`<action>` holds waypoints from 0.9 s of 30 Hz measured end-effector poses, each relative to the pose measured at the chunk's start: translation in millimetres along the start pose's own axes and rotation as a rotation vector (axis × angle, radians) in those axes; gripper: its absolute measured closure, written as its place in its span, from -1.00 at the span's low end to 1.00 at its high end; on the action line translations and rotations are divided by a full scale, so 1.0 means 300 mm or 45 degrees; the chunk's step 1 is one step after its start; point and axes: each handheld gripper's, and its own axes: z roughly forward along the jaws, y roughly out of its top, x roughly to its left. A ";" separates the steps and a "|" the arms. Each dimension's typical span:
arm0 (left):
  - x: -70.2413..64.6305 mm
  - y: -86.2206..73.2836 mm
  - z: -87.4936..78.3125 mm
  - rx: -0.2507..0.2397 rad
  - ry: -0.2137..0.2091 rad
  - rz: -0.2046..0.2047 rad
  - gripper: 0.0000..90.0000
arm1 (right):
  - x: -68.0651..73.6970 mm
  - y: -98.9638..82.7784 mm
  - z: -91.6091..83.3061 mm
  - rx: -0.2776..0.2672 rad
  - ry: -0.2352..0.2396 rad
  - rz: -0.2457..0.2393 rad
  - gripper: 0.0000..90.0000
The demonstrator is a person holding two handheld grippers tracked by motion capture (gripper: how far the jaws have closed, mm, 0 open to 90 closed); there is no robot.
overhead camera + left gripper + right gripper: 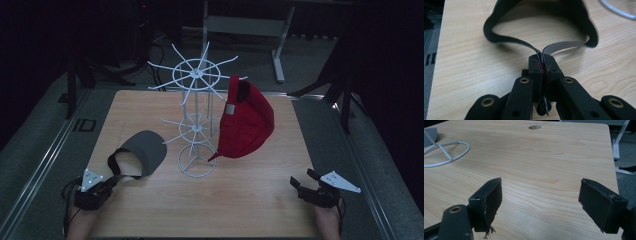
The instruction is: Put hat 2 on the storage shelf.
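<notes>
Left claw (543, 65): clenched on the strap (534, 48) of a dark grey visor (141, 152). In the left gripper view the two black jaws stand pressed together with the strap pinched between them; the band loops away from the jaws in a wide oval and lies on the wooden worktop (469, 62). In the high view this claw (116, 181) sits at the near left of the worktop, held by the person's left hand (80, 222), with the visor's brim just beyond it, close to the base of the rack.

Right claw (540, 202): released. In the right gripper view its jaws stand wide apart with bare wood between them, nothing touching either pad. In the high view it (302, 182) rests low at the near right of the worktop (250, 200), held by the person's right hand (327, 220), well apart from the other items.

White wire rack (195, 120): upright near the middle of the worktop, on a ring base (446, 153), with tiers of radiating prongs.

Red cap (245, 120): hanging on the right side of the rack from an upper prong, opening turned towards the rack, brim pointing down towards the base.

A round hole (535, 127) shows in the far edge of the worktop.
</notes>
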 end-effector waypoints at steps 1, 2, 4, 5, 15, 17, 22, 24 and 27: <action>-0.002 0.008 -0.009 -0.026 -0.006 0.012 0.93 | 0.000 0.000 -0.001 -0.002 0.002 0.000 -0.58; -0.002 0.014 -0.015 -0.032 -0.013 0.019 0.93 | -0.001 0.000 -0.002 -0.005 0.007 0.006 -0.58; -0.006 0.030 -0.032 -0.081 -0.016 0.051 0.93 | -0.002 0.001 -0.004 -0.009 0.006 0.009 -0.58; -0.005 0.042 -0.041 -0.099 -0.019 0.053 0.93 | -0.003 0.001 -0.005 -0.011 0.006 0.011 -0.58; -0.023 0.172 -0.127 -0.255 -0.048 0.130 0.93 | -0.006 0.002 -0.010 -0.017 0.025 0.033 -0.58; -0.030 0.200 -0.142 -0.275 -0.060 0.153 0.93 | -0.006 0.002 -0.010 -0.018 0.032 0.037 -0.58; -0.058 0.276 -0.182 -0.333 -0.080 0.214 0.94 | -0.006 0.002 -0.013 -0.024 0.043 0.044 -0.58; -0.065 0.303 -0.197 -0.361 -0.107 0.212 0.93 | -0.007 0.003 -0.014 -0.027 0.042 0.045 -0.58; -0.080 0.338 -0.226 -0.411 -0.121 0.219 0.93 | -0.009 0.004 -0.017 -0.031 0.043 0.048 -0.58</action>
